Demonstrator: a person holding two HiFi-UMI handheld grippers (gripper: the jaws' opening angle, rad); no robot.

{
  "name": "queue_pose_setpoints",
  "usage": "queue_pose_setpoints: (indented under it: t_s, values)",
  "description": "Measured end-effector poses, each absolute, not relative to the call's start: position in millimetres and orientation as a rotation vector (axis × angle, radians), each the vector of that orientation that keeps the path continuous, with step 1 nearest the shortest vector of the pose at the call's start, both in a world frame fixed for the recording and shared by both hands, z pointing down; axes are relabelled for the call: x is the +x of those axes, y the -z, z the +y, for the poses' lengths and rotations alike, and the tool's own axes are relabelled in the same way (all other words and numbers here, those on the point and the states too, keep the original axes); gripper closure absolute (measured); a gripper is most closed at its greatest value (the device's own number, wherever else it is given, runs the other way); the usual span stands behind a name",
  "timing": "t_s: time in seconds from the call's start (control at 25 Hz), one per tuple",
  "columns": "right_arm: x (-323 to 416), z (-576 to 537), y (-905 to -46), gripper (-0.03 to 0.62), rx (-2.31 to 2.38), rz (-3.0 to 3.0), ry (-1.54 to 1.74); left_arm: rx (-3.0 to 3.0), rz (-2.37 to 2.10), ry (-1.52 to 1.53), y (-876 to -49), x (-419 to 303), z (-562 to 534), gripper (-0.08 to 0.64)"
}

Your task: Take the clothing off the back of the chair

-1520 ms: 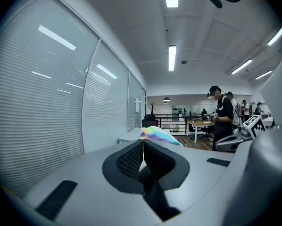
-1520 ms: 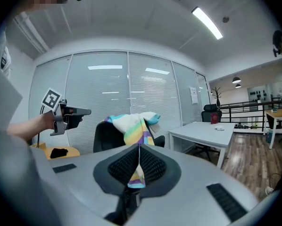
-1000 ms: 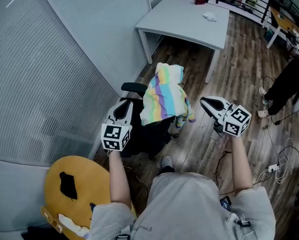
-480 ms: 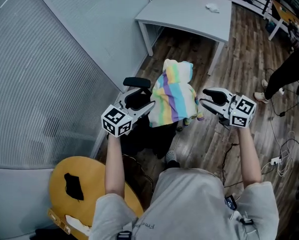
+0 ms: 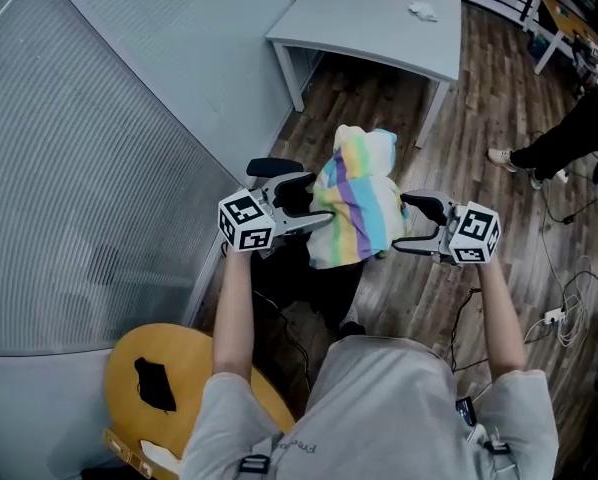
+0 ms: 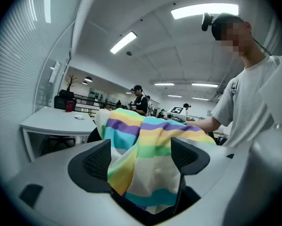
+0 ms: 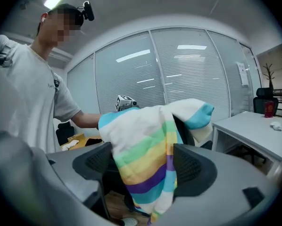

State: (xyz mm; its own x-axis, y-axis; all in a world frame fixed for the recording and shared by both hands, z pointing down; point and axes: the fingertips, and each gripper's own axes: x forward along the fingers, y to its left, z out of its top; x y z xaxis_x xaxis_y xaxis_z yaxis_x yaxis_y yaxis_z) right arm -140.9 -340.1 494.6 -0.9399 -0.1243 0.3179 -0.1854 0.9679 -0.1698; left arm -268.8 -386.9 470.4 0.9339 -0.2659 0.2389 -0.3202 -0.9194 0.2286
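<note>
The striped clothing (image 5: pixel 357 208) is draped over the back of the black chair (image 5: pixel 304 278), pastel bands of yellow, green, blue and purple, with its hood at the far end. The person has a gripper on each side of it. The left gripper (image 5: pixel 317 200) is up against the garment's left edge and the right gripper (image 5: pixel 400 224) is just at its right edge.

In the left gripper view, the left gripper (image 6: pixel 141 159) has its jaws spread wide, having just been opening, with a fold of the clothing (image 6: pixel 145 140) hanging in the gap between them. It's hard to say whether the fabric brushes the pads, but nothing is pinched. It's the same in the right gripper view: the right gripper (image 7: pixel 143 166) has also just been opening and is spread wide, and the clothing (image 7: pixel 145 140) droops down between the jaws, not clamped.

There's a white table (image 5: pixel 379 23) at the far end, on the wood floor (image 5: pixel 479 168).
</note>
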Motion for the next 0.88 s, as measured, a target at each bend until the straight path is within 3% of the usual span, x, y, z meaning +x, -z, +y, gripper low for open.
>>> queue_pose_setpoints:
  t_s: [0.88]
  values:
    - [-151,-359,-541,0.206,0.28,-2.648,-0.257,2.64,0.224,-0.197,-505,-240,-386,0.149]
